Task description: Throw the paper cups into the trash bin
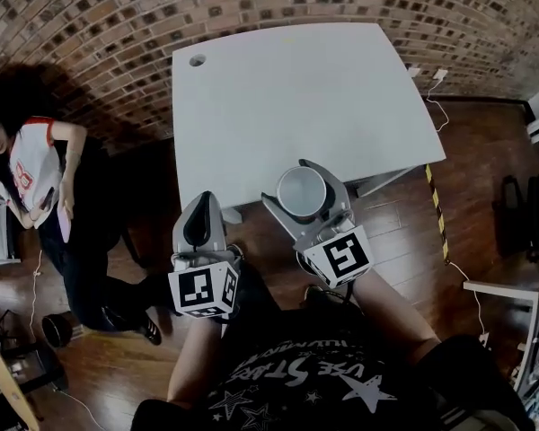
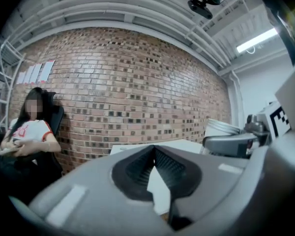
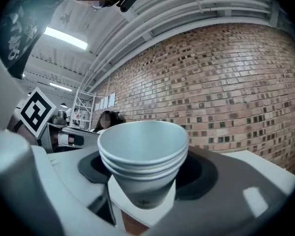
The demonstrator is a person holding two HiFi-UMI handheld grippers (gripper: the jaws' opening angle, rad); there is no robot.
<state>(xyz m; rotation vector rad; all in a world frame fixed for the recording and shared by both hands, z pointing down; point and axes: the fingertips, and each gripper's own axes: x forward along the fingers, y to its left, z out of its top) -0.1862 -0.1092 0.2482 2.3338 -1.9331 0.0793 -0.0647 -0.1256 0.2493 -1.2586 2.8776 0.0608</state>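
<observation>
Grippers: I am working two, one in each hand.
Left gripper (image 1: 201, 203): its jaws are meeting at the tips with nothing between them; it is hovering just off the near edge of the table.
Right gripper (image 1: 303, 187): it is clamping the paper cups (image 3: 142, 149) by their lower sides.
Paper cups: I am counting three rims, nested into one upright stack that is sitting over the table's near edge.
Cup contents: the top cup is showing a bare inside.
Table (image 1: 278, 88): one, white, with one round hole (image 1: 198, 60) near its far left corner.
Person (image 1: 31, 164): one, sitting to the left by the brick wall (image 2: 137, 82).
Floor container (image 1: 56, 329): one small, dark and round near that person's feet; I cannot tell its contents.
</observation>
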